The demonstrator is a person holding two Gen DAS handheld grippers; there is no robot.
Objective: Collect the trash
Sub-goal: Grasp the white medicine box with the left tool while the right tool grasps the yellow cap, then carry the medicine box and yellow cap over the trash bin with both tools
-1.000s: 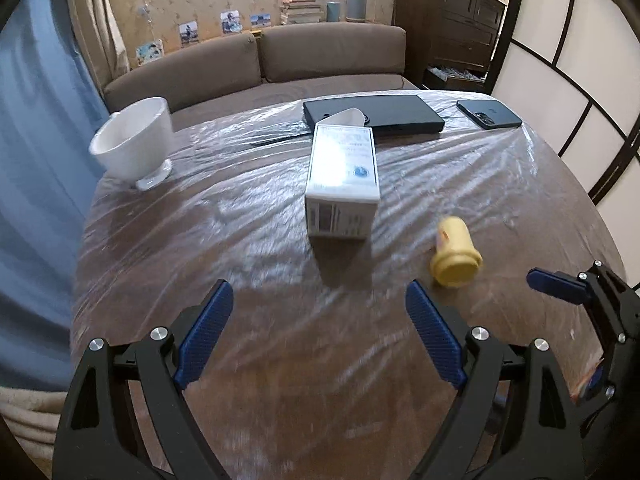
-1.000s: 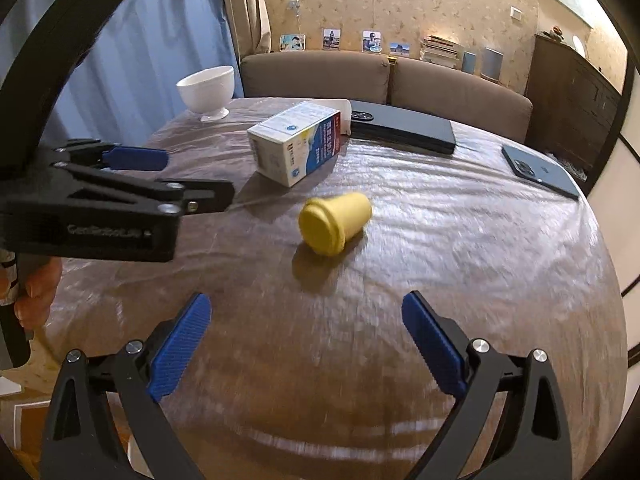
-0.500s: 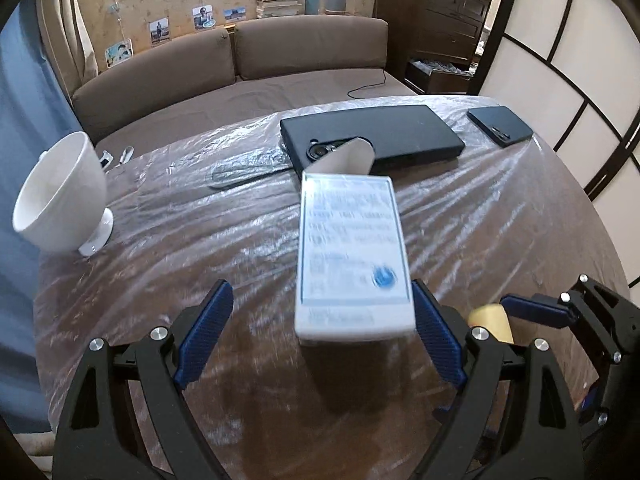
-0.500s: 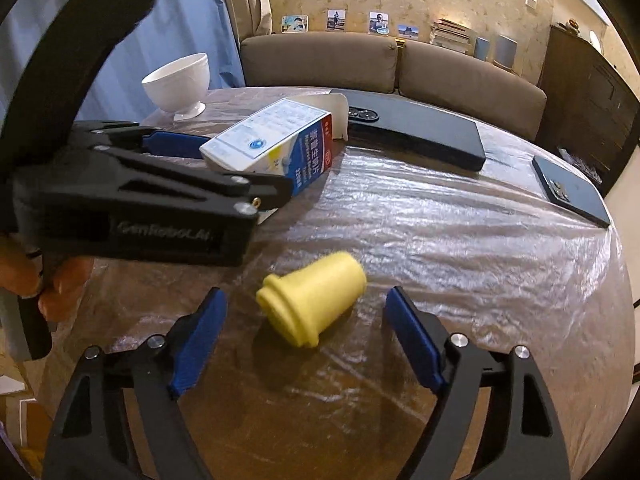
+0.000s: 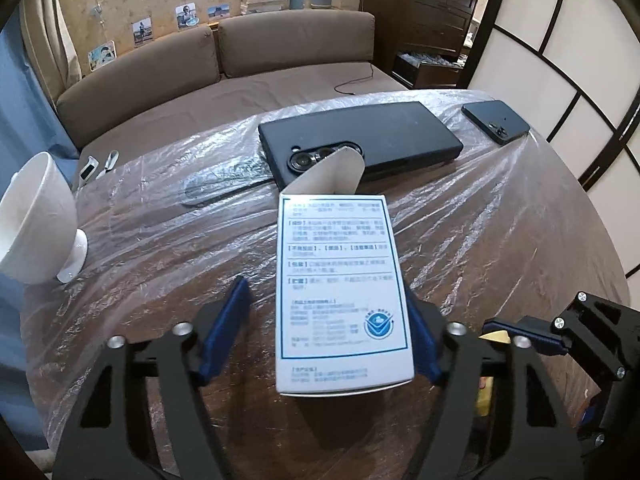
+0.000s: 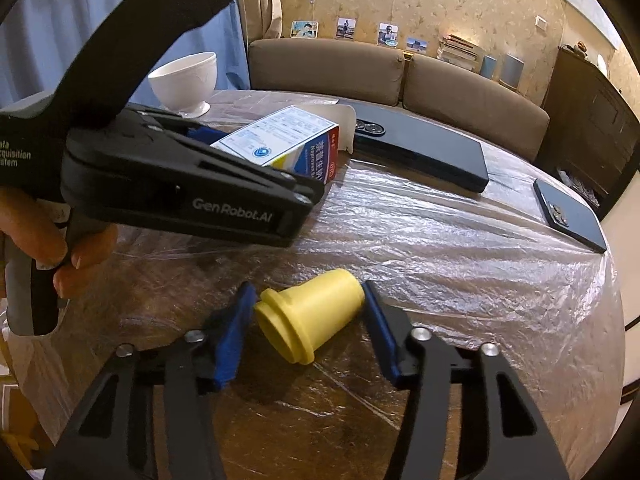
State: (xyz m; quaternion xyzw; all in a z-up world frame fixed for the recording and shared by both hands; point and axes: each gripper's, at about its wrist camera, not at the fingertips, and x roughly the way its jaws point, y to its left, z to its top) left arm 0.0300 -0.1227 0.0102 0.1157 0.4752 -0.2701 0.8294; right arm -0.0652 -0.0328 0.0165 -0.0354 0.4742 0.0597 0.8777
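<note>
**Both grippers closing in on the trash at once**

The left gripper (image 5: 328, 328) has the white medicine box (image 5: 340, 292) between its blue fingers (image 5: 224, 328). The box lies flat on the plastic-covered table (image 5: 480, 216), printed side up, its open flap pointing to twelve o'clock toward a dark flat case (image 5: 360, 144). The right-hand finger sits against the box's edge; on the left side a strip of table still shows between finger and box. The jaws are closing, and I can't call it a grip yet.

At about three o'clock from that box, just beside it, the right gripper (image 6: 306, 328) straddles a small yellow cup (image 6: 310, 316) lying on its side, wide rim toward seven o'clock. The blue fingers (image 6: 232, 340) stand at either side of it, the left at the rim and the right at the narrow end, and they are closing; whether they already press on it I cannot tell.

A hand (image 6: 40, 236) grips the left tool's handle. At ten o'clock from the box a white bowl (image 5: 36, 220) stands near the table's edge. A dark phone (image 5: 496, 120) lies at one o'clock, well apart.
</note>
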